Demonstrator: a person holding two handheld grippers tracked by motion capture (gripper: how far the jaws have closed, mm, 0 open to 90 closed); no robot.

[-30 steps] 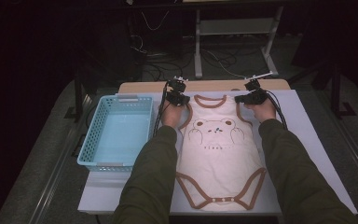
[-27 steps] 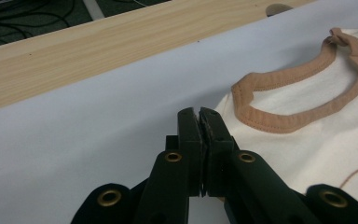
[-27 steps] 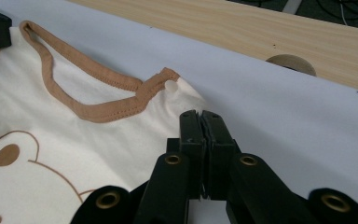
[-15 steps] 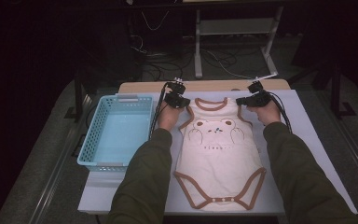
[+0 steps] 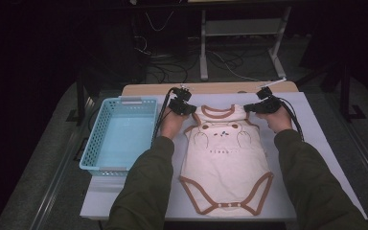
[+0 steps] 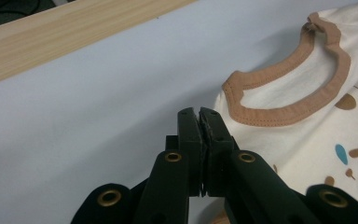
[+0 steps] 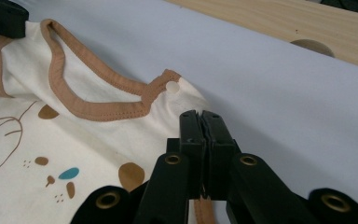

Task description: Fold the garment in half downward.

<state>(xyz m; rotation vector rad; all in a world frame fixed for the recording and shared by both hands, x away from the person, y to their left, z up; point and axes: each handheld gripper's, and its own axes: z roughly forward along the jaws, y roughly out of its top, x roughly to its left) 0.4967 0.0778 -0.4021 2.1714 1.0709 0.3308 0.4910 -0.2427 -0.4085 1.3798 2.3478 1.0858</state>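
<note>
My left gripper (image 6: 200, 116) rises from the bottom edge w/ both black jaws pressed flat together, tips at the shoulder edge of the bodysuit (image 6: 307, 135). Can't tell if any cloth is pinched betw. them. Bodysuit is cream, lies at right on the white mat (image 6: 84, 107); its brown neck trim (image 6: 289, 112) curves just beyond my tips. Small brown and blue print marks at lower right. Wood strip (image 6: 51, 28) crosses top left.
</note>
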